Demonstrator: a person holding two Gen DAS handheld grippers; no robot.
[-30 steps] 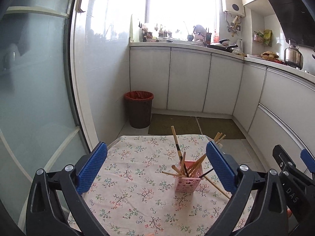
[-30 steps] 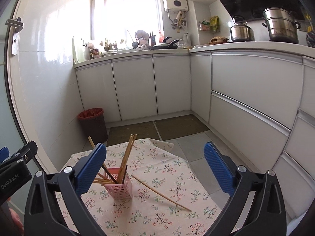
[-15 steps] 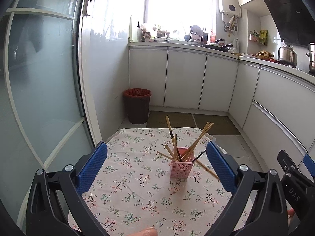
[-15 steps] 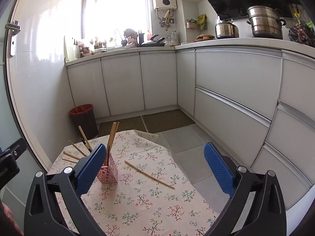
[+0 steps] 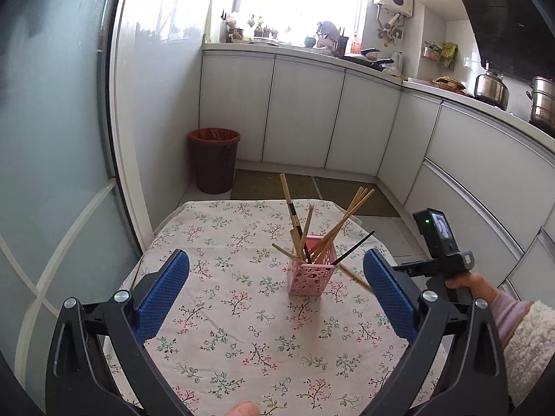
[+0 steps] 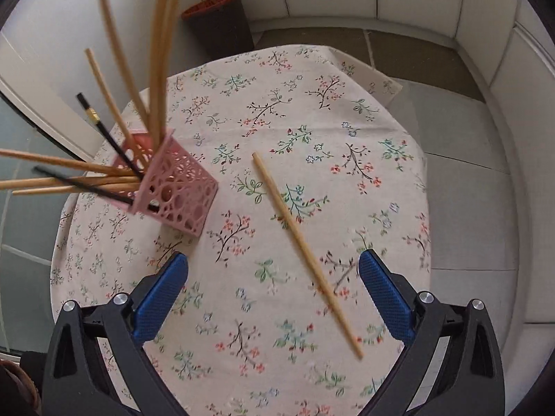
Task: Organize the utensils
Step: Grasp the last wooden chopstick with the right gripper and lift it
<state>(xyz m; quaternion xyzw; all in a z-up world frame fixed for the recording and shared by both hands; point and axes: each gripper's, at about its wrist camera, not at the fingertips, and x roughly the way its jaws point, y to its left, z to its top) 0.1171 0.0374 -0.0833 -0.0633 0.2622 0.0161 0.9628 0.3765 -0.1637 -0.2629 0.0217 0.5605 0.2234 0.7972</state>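
chopstick (image 6: 305, 253) lies loose beside pink holder (image 6: 173, 187)

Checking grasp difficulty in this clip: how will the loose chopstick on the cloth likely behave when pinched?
The loose chopstick looks like stiff wood, so it should not bend. Thin and lying flat on the tablecloth, it may roll or slip from the open right gripper. Probably very light.

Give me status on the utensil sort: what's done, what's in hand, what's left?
Done: most chopsticks stand in the pink holder. In hand: nothing; the right gripper is open above the loose chopstick lying on the tablecloth, and the left gripper is open too. Left: grasp that chopstick and put it in the holder.
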